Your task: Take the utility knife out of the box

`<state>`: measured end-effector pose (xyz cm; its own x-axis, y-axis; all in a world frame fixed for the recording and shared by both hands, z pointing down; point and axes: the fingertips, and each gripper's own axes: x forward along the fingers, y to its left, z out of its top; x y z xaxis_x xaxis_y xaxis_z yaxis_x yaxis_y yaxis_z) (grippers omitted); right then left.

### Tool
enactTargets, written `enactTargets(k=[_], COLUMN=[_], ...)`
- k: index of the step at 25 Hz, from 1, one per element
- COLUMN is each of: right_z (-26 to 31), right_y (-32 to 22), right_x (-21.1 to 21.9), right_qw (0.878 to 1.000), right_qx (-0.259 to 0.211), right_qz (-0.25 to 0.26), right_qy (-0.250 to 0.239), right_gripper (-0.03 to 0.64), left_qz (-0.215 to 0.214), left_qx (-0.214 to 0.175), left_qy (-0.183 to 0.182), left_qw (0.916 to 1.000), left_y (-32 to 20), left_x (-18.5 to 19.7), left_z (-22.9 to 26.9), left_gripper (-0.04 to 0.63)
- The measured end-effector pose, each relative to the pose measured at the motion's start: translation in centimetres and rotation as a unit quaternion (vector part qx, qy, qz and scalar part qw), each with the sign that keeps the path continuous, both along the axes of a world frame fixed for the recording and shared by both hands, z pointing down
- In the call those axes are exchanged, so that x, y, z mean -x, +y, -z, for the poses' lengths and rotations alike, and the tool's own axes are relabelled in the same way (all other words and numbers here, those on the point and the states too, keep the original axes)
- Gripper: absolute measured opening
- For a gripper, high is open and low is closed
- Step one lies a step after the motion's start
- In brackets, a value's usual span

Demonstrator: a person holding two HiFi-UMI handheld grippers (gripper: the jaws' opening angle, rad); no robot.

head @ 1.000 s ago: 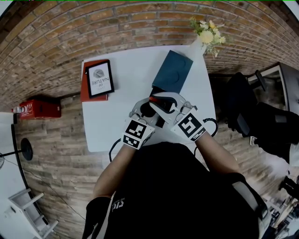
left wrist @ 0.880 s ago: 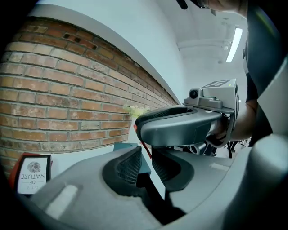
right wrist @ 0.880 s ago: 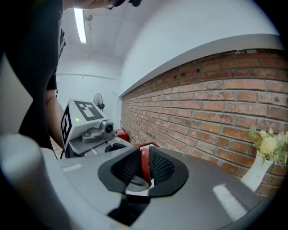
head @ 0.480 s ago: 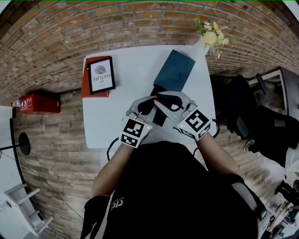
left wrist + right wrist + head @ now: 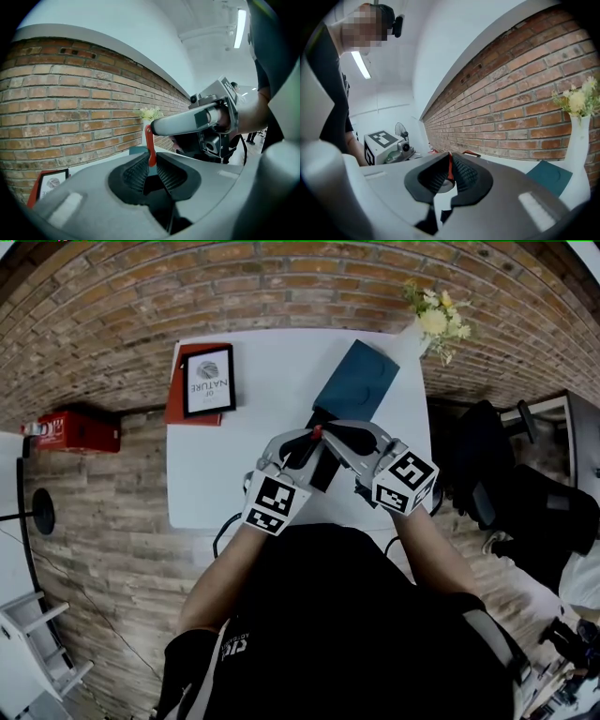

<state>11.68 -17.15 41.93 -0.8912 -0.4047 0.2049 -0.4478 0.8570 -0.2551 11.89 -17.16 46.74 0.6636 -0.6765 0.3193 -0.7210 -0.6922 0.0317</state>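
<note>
Above the white table (image 5: 234, 479) I hold a thin red utility knife (image 5: 317, 434) between both grippers. My left gripper (image 5: 305, 443) has one end of the knife (image 5: 150, 143) upright between its pad tips; its jaws have just been opening a little, and the pads still touch it. My right gripper (image 5: 329, 436) has just been closing, and the red knife (image 5: 450, 164) is pinched between its pads (image 5: 461, 174). The teal box (image 5: 356, 381) lies flat behind the grippers, with a dark piece (image 5: 324, 472) under them.
A framed print (image 5: 208, 381) rests on a red book (image 5: 176, 414) at the table's back left. A white vase with flowers (image 5: 436, 320) stands at the back right corner. A black chair (image 5: 497, 465) is to the right, and a red case (image 5: 84, 430) is on the floor to the left.
The right gripper has rolled, and its marker cube has swung to the right. The knife now stands pinched between the two grippers' tips. The left gripper has barely moved.
</note>
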Motion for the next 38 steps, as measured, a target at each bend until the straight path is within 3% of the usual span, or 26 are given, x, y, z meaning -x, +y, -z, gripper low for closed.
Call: enactTargets(k=[13,24,38], right_z=[0.6,0.1,-4.6], right_y=[-0.5,-1.8,2.7], right_x=[-1.2,-4.5,-8.9], right_qw=[0.999,0.998,0.996], right_qx=[0.019,0.034,0.085], right_qz=[0.023,-0.005,-0.021], right_qy=[-0.025,-0.044,-0.017], right_gripper=[0.018,0.021,0.020], left_qz=[-0.019,-0.025,0.047], left_qx=[0.000,0.020,0.031], left_qy=[0.018,0.036,0.039], left_qw=[0.9997,0.9988,0.9977], left_y=[-0.8,-1.4,-0.5], left_x=[-0.8,-1.4,0.4], left_z=[0.5,1.0,1.9], left_gripper=[0.038,0.020,0.020])
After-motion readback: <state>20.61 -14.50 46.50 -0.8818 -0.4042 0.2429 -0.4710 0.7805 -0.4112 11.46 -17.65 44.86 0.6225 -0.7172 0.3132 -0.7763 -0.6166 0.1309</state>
